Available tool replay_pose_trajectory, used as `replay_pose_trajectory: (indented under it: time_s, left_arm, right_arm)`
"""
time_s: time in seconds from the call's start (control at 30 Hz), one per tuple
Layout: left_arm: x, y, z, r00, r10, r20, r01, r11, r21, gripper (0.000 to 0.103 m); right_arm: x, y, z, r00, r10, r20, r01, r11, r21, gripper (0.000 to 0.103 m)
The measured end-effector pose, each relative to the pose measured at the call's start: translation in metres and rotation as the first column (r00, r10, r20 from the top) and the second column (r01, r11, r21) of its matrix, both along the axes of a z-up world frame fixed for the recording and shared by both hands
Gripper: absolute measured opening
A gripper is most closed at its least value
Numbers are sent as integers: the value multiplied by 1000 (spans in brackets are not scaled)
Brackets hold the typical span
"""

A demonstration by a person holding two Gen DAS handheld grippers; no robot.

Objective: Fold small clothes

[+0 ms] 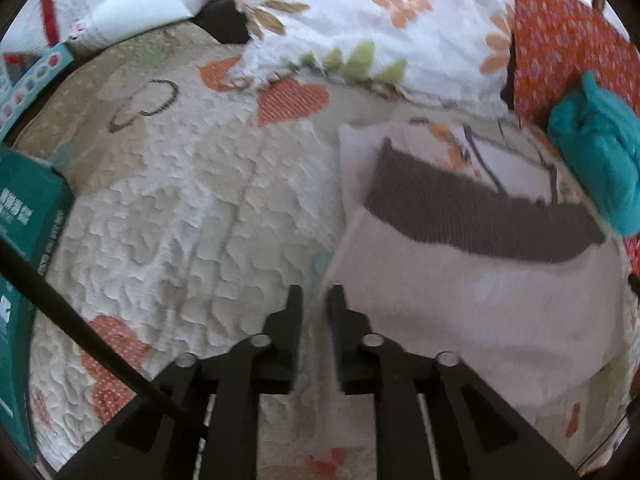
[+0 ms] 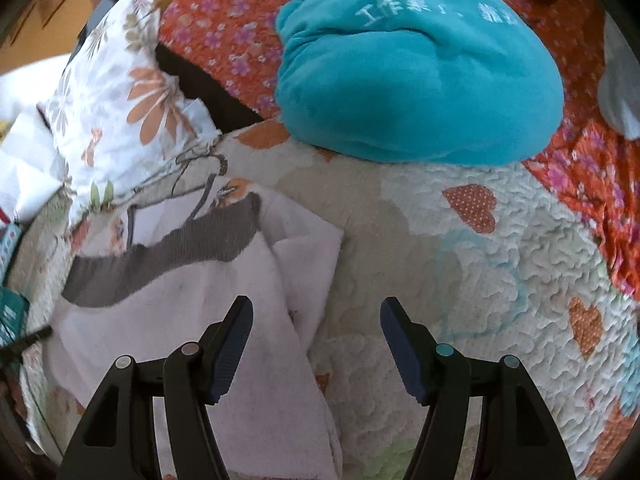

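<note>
A small pale pink garment (image 1: 472, 312) with a dark grey ribbed waistband (image 1: 460, 208) lies on the quilted bed cover. My left gripper (image 1: 316, 296) hovers at its left edge, jaws nearly closed with a narrow gap and nothing clearly between them. In the right wrist view the same garment (image 2: 224, 320) lies partly folded at the left, waistband (image 2: 168, 252) across its top. My right gripper (image 2: 316, 312) is wide open and empty over the garment's right edge.
A teal bundled cloth (image 2: 416, 80) lies on an orange floral blanket (image 2: 224, 28) behind. A white floral pillow (image 1: 360, 28) sits at the back. A green box (image 1: 28, 216) stands at the left edge. The quilted cover (image 1: 180, 208) spreads to the left.
</note>
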State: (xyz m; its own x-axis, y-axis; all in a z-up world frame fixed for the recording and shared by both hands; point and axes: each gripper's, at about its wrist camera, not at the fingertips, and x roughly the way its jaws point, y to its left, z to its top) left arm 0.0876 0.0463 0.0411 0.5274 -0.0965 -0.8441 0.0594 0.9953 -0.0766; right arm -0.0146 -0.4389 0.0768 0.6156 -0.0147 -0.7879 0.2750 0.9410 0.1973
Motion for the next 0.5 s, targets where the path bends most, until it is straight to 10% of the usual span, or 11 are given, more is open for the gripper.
replay_pose_trajectory:
  time_s: [0.2, 0.5]
  left_arm:
    - [5, 2, 5, 999, 44, 28, -42, 996, -82, 27]
    - [22, -53, -12, 994, -69, 90, 71, 997, -19, 42]
  right_arm:
    - [16, 24, 10, 999, -11, 53, 11, 1000, 5, 71]
    - [32, 113, -13, 960, 274, 57, -275, 961, 16, 71]
